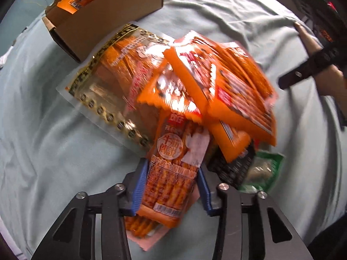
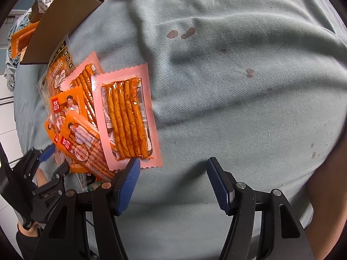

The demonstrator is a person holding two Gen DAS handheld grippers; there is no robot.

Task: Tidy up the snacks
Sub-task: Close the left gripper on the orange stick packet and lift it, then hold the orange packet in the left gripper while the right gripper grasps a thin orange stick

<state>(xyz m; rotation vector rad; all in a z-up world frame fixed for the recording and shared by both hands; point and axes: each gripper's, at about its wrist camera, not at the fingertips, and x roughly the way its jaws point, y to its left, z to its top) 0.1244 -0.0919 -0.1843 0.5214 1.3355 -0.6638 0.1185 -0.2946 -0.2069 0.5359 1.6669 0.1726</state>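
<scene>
An orange snack packet printed with spicy sticks lies lengthwise between the blue pads of my left gripper, which points straight down and is shut on the packet's sides. Beyond it is a blurred heap of orange packets. In the right wrist view my right gripper stands open over bare cloth with nothing between its fingers. A pink see-through packet of sticks lies just past its left fingertip. The left gripper shows at the left edge beside the pile.
A brown cardboard box holding orange packets stands at the back left. A large clear bag with gold trim lies under the heap. A black packet and a green one lie at the right. A wrinkled, stained pale teal cloth covers the surface.
</scene>
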